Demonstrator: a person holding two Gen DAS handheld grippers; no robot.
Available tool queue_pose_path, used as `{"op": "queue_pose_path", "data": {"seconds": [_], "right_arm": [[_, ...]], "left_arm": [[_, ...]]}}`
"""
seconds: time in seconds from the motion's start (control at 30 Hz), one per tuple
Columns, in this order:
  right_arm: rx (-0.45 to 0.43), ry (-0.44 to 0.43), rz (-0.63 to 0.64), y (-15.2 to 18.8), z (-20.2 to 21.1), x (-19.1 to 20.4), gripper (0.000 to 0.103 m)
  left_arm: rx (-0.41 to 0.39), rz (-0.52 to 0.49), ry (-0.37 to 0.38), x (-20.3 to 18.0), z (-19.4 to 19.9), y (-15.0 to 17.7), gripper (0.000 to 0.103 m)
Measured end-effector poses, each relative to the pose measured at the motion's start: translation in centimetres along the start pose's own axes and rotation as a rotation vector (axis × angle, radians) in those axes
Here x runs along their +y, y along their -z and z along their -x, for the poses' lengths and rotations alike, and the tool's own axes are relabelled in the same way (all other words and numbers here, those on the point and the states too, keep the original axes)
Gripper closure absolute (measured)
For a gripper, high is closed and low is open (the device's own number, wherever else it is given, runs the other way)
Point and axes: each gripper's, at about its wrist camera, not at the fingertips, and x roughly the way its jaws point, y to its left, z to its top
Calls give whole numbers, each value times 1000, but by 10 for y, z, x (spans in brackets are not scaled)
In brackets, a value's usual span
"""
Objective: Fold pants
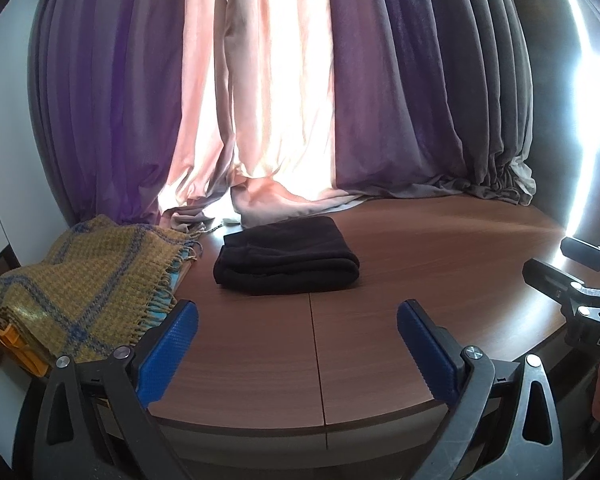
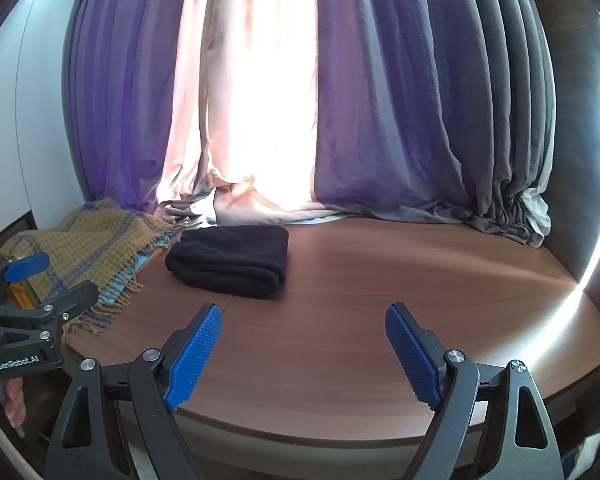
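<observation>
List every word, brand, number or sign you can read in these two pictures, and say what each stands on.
"GenRobot.AI": white lettering on the black body of the left gripper, seen at the left edge of the right wrist view.
"DAS": white letters, cut off by the picture's edge, on the black body of the right gripper in the left wrist view.
Nothing else bears readable text.

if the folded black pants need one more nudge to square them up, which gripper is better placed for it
Left, probably, by a small margin. The black pants lie nearly straight ahead of the open left gripper; from the open right gripper they sit off to its left. Neither touches them.
</observation>
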Motion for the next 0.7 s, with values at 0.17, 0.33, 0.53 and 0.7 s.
{"op": "queue_pose_path", "data": {"seconds": [0.17, 0.33, 0.53, 0.7], "right_arm": [[-7, 2, -3, 1, 5, -4, 18], [-7, 2, -5, 1, 5, -4, 18], [-11, 6, -7, 0, 6, -4, 18], [-10, 9, -7, -1, 5, -2, 18]], "left_arm": [[-6, -2, 0, -5, 3, -2, 1], [-8, 1, -1, -5, 3, -2, 0], [-3, 14, 14, -7, 5, -4, 0], [1, 25, 20, -8, 4, -4, 0]]}}
